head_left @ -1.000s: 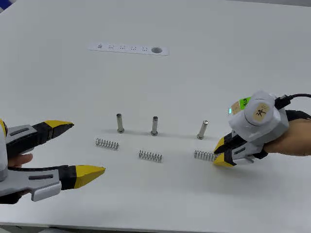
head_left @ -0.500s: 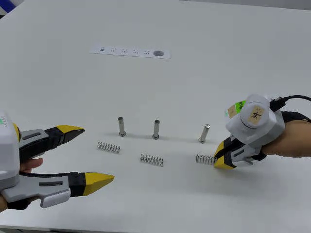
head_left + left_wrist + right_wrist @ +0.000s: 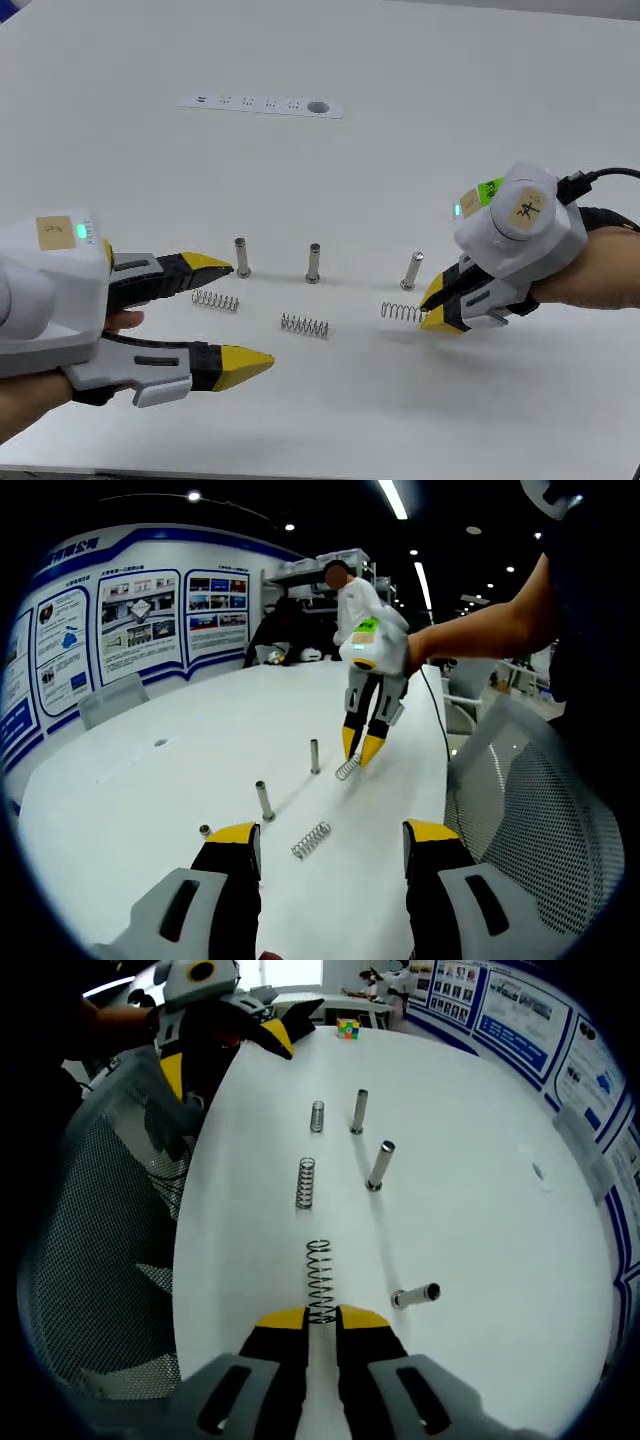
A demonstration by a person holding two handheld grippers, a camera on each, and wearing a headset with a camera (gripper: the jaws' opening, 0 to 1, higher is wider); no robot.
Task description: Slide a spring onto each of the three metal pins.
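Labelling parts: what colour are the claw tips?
Yellow on left claw and right claw; clearest in head view.

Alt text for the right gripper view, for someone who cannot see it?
The yellow-tipped right gripper is shut on the near end of a coiled metal spring on the white table. A second spring and third spring lie in line beyond, beside three short metal pins.

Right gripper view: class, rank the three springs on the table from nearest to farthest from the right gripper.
1. The near spring, at the bottom of the view: its end sits between the jaws of the right gripper.
2. The middle spring, halfway up the row.
3. The far spring, at the top end of the row.
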